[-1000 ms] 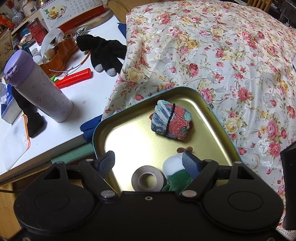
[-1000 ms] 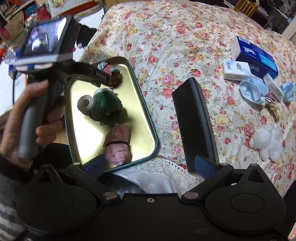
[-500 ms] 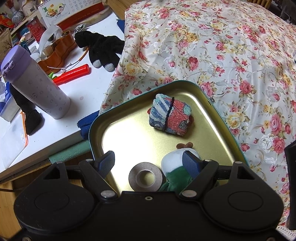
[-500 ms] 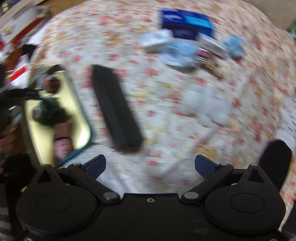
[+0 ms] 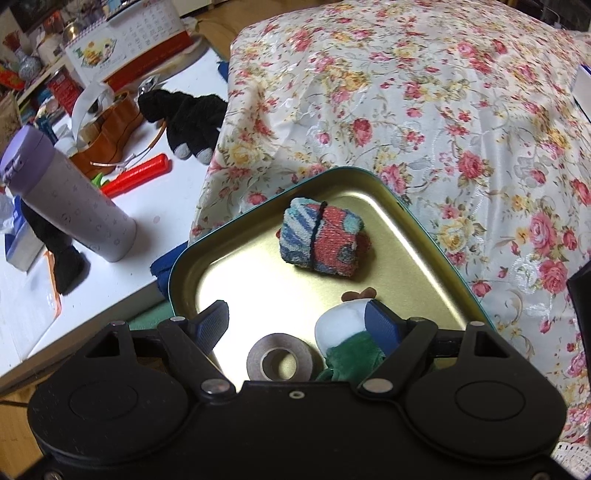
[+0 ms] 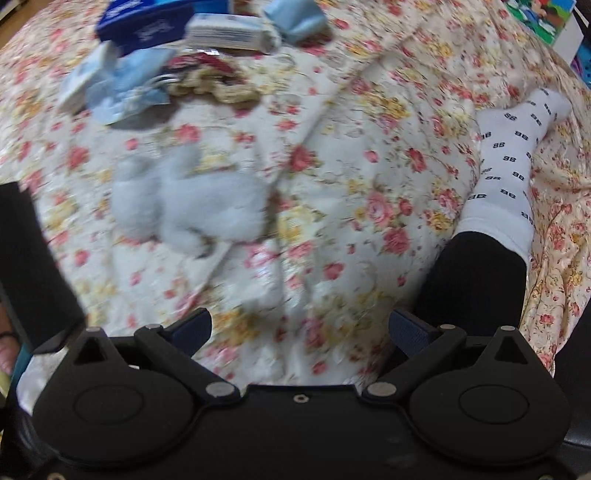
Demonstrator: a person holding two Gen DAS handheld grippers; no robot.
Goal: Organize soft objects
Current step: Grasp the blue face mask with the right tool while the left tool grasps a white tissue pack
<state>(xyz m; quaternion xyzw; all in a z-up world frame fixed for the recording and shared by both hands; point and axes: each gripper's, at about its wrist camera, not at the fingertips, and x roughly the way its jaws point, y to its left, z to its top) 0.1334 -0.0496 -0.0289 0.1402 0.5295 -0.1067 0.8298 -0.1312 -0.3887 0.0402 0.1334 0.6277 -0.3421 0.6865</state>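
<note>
In the left wrist view a gold tin tray with a teal rim rests on the flowered bedspread's edge. It holds a rolled blue and red towel, a green and white plush toy and a grey tape roll. My left gripper hovers open above the tray, its right pad over the plush. In the right wrist view my right gripper is open over bare bedspread. A fluffy white plush lies ahead to its left. Light blue soft pieces lie farther back.
A white desk left of the bed carries a lilac bottle, black gloves and a red tool. On the bed lie blue and white boxes, a black slab and a person's leg in a white sock.
The right gripper has swept from the tray across the bed to the right; the white plush and a socked leg are now in view. The left gripper has hardly moved.
</note>
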